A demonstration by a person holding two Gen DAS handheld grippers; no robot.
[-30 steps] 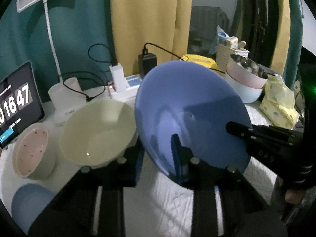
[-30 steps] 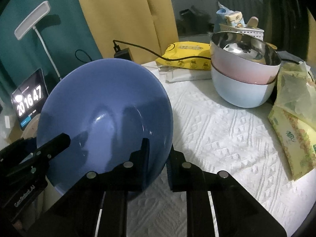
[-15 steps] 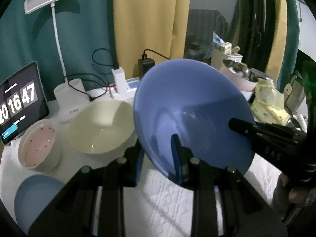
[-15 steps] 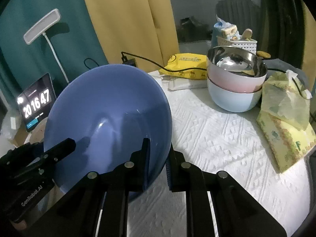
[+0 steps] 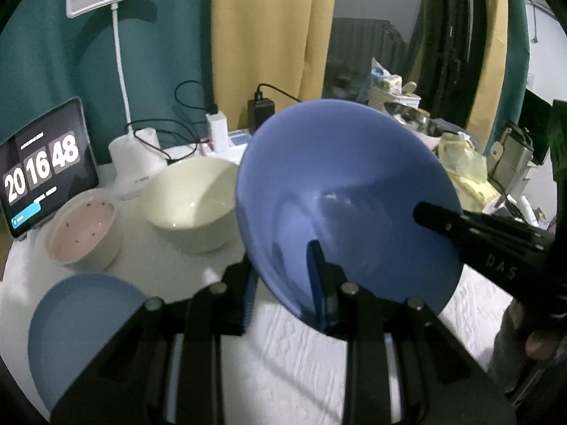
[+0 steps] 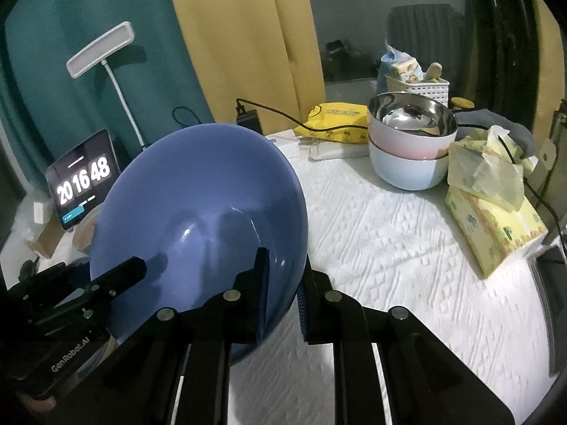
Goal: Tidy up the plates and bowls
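A large blue bowl [image 5: 347, 198] is held in the air over the white tablecloth, gripped on opposite rims by both grippers. My left gripper [image 5: 283, 276] is shut on its near rim; it also shows in the right wrist view [image 6: 117, 276]. My right gripper [image 6: 283, 283] is shut on the bowl [image 6: 198, 212]; it also shows in the left wrist view [image 5: 439, 219]. A cream bowl [image 5: 191, 202], a pink bowl [image 5: 85, 233] and a light blue plate [image 5: 81, 329] sit on the left. A steel bowl [image 6: 411, 120] sits stacked in pink and pale blue bowls [image 6: 407, 166] at the right.
A tablet clock [image 5: 42, 170] and a white desk lamp [image 5: 131, 163] stand at the back left, with chargers and cables [image 5: 216, 131] behind the cream bowl. Tissue packs [image 6: 492, 212], a yellow packet [image 6: 333, 120] and a white basket [image 6: 418, 85] lie at the right.
Both grippers have lifted the blue bowl higher above the table. The views now look down on the table from farther off. Nothing was let go.
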